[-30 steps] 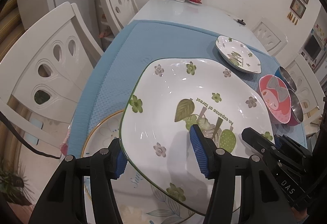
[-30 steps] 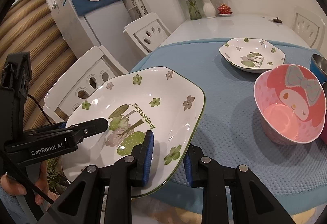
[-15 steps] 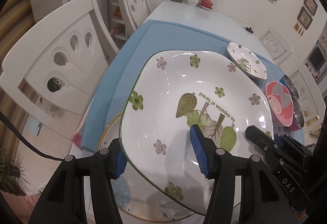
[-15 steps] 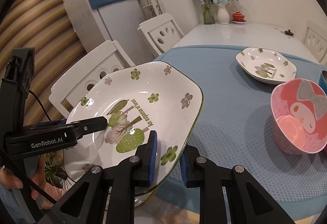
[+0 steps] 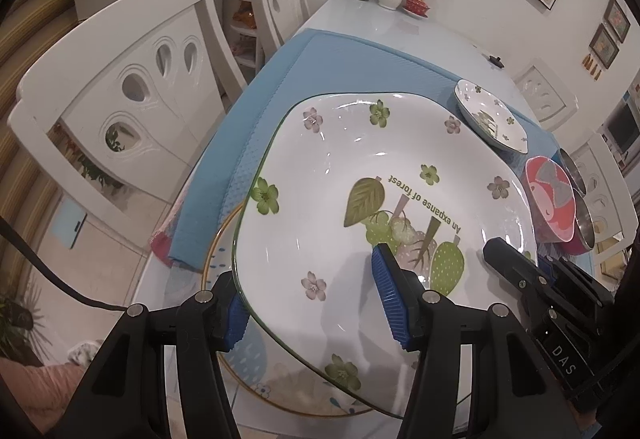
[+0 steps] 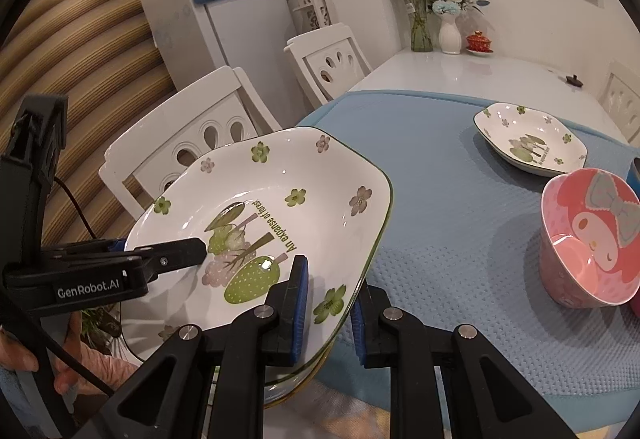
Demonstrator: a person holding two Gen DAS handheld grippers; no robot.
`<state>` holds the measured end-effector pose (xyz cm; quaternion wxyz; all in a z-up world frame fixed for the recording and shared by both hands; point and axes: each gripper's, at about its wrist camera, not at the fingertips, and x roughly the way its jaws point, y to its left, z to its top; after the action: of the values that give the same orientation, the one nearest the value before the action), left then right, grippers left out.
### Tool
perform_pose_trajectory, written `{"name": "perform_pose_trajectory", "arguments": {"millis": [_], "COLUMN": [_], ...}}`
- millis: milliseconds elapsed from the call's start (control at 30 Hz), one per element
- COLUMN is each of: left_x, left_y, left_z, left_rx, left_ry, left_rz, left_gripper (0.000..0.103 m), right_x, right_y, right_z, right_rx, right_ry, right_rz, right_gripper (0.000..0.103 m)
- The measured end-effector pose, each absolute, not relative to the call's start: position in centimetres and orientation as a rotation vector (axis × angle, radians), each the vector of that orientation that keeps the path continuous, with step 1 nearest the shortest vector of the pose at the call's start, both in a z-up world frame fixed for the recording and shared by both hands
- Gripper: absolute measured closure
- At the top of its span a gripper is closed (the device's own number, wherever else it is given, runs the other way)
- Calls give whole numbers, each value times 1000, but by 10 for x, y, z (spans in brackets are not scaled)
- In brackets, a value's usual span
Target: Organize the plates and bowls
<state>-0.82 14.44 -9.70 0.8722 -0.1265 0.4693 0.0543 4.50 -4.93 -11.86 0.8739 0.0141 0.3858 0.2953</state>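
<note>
Both claws are on the same large floral plate [image 5: 360, 207], held in the air over a gold-rimmed round plate [image 5: 224, 251] that lies on the bench [image 5: 400, 27] directly below. The left claw [image 5: 312, 299] straddles the plate's near-left rim, one pad under the edge and the other resting inside the dish; its jaws look wide, so whether it truly pinches the rim I cannot tell. The right claw [image 6: 328, 303] is closed on the floral plate's [image 6: 260, 223] near-right rim, one pad inside and one outside, and seems to carry most of the weight.

Ahead of the right claw and off to its right, a smaller floral plate [image 6: 528, 143] sits alone on the blue mat [image 6: 440, 199]. Closer in, to the right, stands the pink cartoon bowl [image 6: 588, 239]. From the left claw, metal bowls [image 5: 580, 199] show just beyond the pink bowl [image 5: 552, 199], partly hidden.

By my reading the sorting is only begun: one plate is in hand above what looks like the start of a plate stack, not yet set down. The smaller plate remains to be gathered, and the bowls are not yet visibly nested together
</note>
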Motion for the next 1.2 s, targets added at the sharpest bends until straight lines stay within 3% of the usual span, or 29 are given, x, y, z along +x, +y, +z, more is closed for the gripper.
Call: {"name": "perform_pose_trajectory", "arguments": {"millis": [1200], "left_x": [-35], "left_y": [158], "left_z": [-93], "left_rx": [-294], "left_ry": [971], "left_rz": [155], "left_gripper": [51], "right_x": [29], "right_y": [-32], "right_z": [-115], "right_rx": [-21], "right_ry": [784], "right_rz": [675], "right_gripper": [85]}}
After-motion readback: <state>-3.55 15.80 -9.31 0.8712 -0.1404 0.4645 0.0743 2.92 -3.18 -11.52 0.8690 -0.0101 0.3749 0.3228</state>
